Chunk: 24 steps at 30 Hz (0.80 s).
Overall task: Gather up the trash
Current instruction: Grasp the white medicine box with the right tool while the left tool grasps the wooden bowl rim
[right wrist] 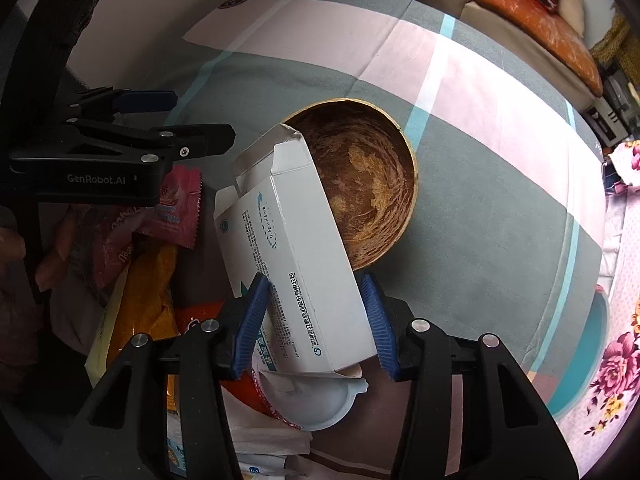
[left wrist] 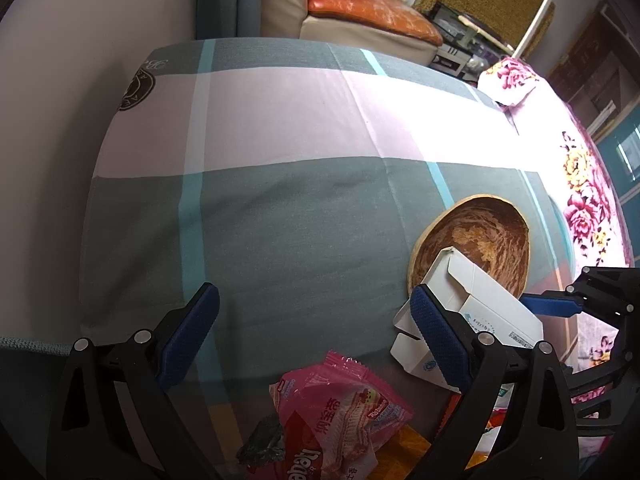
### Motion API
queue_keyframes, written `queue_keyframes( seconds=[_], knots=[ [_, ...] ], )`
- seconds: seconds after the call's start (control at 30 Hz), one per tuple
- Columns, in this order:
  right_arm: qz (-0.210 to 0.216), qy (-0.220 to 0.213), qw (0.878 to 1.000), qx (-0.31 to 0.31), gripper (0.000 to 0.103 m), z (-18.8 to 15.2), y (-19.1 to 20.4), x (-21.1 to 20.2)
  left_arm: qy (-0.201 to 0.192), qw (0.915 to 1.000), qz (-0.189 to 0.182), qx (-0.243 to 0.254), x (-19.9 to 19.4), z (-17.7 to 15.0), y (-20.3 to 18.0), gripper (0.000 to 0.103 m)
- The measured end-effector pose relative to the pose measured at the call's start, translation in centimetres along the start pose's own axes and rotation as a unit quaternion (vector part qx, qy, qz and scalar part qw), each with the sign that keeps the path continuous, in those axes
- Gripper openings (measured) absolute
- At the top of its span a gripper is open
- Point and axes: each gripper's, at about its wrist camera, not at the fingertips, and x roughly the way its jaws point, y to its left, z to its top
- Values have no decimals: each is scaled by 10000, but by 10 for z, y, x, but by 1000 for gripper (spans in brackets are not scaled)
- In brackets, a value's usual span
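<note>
A checked cloth (left wrist: 280, 208) in grey-green, pale pink and light blue covers the tabletop. Near its right side sits a brown wooden bowl (right wrist: 372, 184), empty inside.

The right gripper (right wrist: 316, 320) points steeply down with its blue pads on either long side of a white cardboard box (right wrist: 296, 248). Its jaws stand part closed, and the pads appear to press the box, so it seems to be held. The box tilts, its open flapped end resting over the near rim of the bowl.

The left gripper (left wrist: 312, 336) hovers with its jaws wide apart and nothing between them. Below it lies a pink snack wrapper (left wrist: 340, 408), part of a loose heap of trash that also includes a yellow-orange packet (right wrist: 148, 292) and a small white plastic lid (right wrist: 320, 404).

The risks, as a judgement: the thin box may crush or twist out of the pads if squeezed off-centre. Its open flaps could catch the bowl's rim and tip or drag the bowl. The two grippers work close together and could collide over the heap.
</note>
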Motion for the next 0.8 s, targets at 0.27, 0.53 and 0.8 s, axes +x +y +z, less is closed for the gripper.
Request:
queue_keyframes(
  seconds=[0.27,0.53,0.8],
  knots=[
    [-290,-1,9990,-332,80,7,13,-3,-115,9998,105,-83,-4,3,7,96],
    [-362,377,9930,-1061,88,0,45,11,-113,9996,146,-203,-8,1,24,96],
    [-431,439,9925,-1055,77,6,43,25,-85,9999,97,-53,-2,0,18,96]
  ],
)
